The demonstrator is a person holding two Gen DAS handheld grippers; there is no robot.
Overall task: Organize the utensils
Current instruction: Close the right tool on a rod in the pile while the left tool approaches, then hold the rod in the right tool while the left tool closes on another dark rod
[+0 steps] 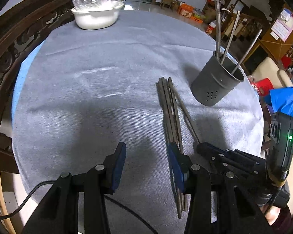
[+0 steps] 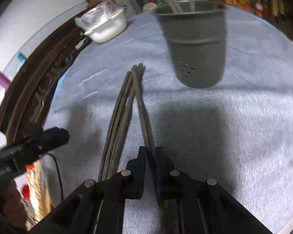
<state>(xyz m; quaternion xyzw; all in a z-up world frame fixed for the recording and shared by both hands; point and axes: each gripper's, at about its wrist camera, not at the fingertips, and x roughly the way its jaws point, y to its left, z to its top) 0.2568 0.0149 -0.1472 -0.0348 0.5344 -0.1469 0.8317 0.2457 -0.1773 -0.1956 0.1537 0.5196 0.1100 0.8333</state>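
Several dark chopsticks lie side by side on the grey tablecloth, pointing away from me. A grey utensil holder with drain holes stands to their right and holds three metal utensils. My left gripper is open and empty, low over the cloth, its right finger beside the chopsticks' near ends. My right gripper is shut on one chopstick near its end; the other chopsticks lie just left of it. The holder stands ahead of it.
A white bowl covered in clear plastic sits at the table's far left edge, also in the right wrist view. A carved dark wooden chair back runs along the left. The round table's edge falls off right.
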